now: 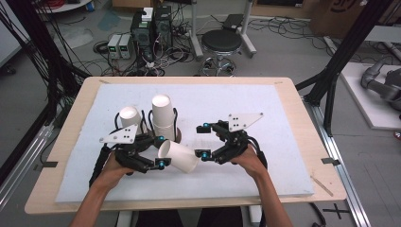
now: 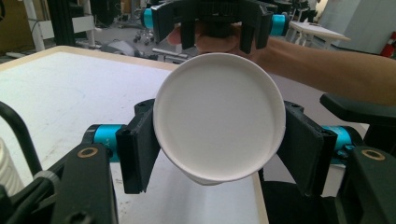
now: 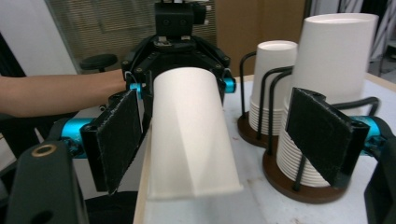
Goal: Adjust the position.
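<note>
A white paper cup (image 1: pixel 178 156) lies on its side above the white mat, and my left gripper (image 1: pixel 161 151) is shut on its base end. In the left gripper view the cup's round bottom (image 2: pixel 219 126) faces the camera between the two pads. My right gripper (image 1: pixel 204 140) is open, its jaws on either side of the cup's rim end. In the right gripper view the cup (image 3: pixel 189 135) runs away from me: the left pad (image 3: pixel 116 140) is close against it and the right pad (image 3: pixel 322 135) stands well clear. The left gripper (image 3: pixel 182 85) holds the far end.
Two stacks of white cups (image 1: pixel 130 118) (image 1: pixel 162 112) stand upside down in black wire holders on brown bases just behind the left gripper, also seen as stacks (image 3: pixel 275 79) (image 3: pixel 331 60). The white mat (image 1: pixel 265 104) covers a wooden table (image 1: pixel 75 113). Stool and cables are on the floor beyond.
</note>
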Available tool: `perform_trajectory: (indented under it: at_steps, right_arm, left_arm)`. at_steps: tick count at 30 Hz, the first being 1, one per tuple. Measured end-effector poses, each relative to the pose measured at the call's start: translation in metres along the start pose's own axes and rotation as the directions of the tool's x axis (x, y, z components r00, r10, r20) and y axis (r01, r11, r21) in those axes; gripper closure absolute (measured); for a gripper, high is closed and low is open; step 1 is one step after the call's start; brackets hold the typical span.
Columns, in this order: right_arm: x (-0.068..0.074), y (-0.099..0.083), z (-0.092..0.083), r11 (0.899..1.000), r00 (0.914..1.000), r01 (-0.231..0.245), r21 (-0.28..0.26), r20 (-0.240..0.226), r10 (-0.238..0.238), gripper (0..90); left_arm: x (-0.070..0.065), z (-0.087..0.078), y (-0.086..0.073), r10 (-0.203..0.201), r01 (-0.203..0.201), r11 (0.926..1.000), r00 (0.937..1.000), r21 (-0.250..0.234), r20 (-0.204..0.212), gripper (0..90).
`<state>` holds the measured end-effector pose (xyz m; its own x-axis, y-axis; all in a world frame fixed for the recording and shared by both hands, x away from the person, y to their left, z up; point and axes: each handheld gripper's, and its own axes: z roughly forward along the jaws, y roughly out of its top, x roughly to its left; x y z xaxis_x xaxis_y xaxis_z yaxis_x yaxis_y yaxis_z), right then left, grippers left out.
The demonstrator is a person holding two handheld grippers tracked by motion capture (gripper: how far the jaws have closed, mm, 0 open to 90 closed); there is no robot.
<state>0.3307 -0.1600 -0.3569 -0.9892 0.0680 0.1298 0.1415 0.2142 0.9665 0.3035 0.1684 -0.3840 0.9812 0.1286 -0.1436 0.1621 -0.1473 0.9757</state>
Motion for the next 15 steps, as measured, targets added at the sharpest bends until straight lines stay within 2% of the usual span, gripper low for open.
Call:
perform_trajectory:
  at_steps: [6,15]
  right_arm:
    - [0.002,0.001,0.012,1.0,0.9994,0.01,0.005,-0.032,-0.01,19.0]
    - [0.004,-0.001,0.024,1.0,0.9986,0.008,0.025,-0.053,-0.007,19.0]
  left_arm:
    - [0.0,0.003,0.0,0.001,0.0,1.0,1.0,-0.008,0.007,34.5]
    - [-0.002,0.005,0.003,0.01,-0.009,0.9995,0.9998,-0.031,0.018,34.5]
